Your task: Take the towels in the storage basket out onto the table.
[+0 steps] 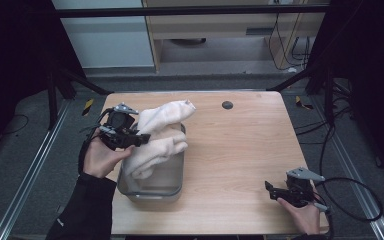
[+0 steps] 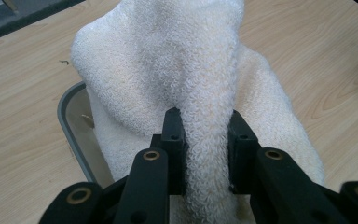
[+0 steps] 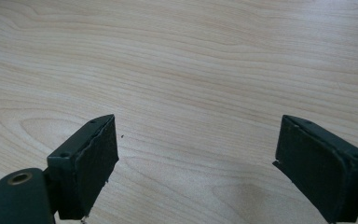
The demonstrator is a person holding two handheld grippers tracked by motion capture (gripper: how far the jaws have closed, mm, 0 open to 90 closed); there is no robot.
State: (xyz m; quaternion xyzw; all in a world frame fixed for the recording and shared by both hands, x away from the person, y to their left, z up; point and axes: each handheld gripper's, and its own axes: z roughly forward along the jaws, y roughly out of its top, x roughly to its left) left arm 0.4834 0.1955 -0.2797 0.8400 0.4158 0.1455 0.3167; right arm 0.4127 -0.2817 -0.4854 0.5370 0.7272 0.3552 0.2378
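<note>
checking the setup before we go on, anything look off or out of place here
Only the white towel: it isn't fully inside the grey tub but spills over its far rim onto the table, pinched by the left gripper. The right gripper rests open.

Your left claw [image 2: 205, 140] covers the pinched fold of the towel [image 1: 157, 137], and the towel hides most of the tray [image 1: 152, 192] floor. In your right gripper view, both pads [image 3: 91, 165] are cut off by the bottom edge. The small dark spot [image 1: 227, 105] on the counter [image 1: 240, 150] is too small to tell.
</note>
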